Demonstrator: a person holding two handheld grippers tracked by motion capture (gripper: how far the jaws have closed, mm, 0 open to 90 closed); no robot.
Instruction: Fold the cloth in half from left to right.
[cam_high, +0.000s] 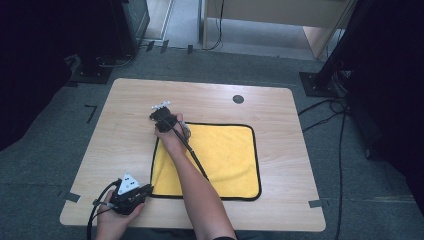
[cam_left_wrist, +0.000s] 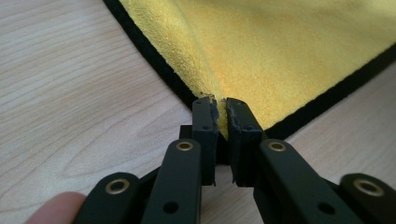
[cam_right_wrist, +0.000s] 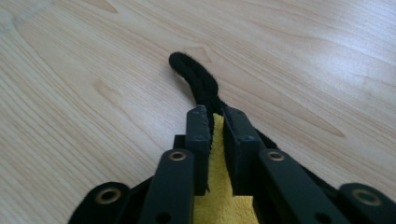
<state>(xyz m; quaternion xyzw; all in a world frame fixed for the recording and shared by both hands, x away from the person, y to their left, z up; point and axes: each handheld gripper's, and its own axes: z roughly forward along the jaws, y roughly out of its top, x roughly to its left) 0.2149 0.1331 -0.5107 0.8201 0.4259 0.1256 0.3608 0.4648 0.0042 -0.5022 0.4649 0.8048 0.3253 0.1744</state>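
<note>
**A:** Bottom left of the high view, the left gripper (cam_high: 142, 192) has its jaws pinched together on the near-left corner of the yellow cloth (cam_high: 225, 155). In the left gripper view the black-edged cloth (cam_left_wrist: 280, 46) rises in a little ridge straight out of the closed fingertips (cam_left_wrist: 204, 116).

**B:** And further up, centre-left of the frame, the right gripper (cam_high: 161, 114) has the far-left corner. The right gripper view has the jaws clamped on the cloth (cam_right_wrist: 215, 158), the black hem curling out past the tips.

**A:** So both hold the same left edge, one near, one far (the right forearm reaching across the cloth to get there). The rest of the cloth lies flat, stretching away to the right of both.

**B:** Which suggests that edge gets lifted and carried rightward, I'd judge.

**A:** Underneath, a pale wooden table (cam_high: 125, 140), bare apart from the cloth.

**B:** Beyond it, grey carpet (cam_high: 240, 65), black stands (cam_high: 315, 82) and trailing cables (cam_high: 340, 150).
</note>
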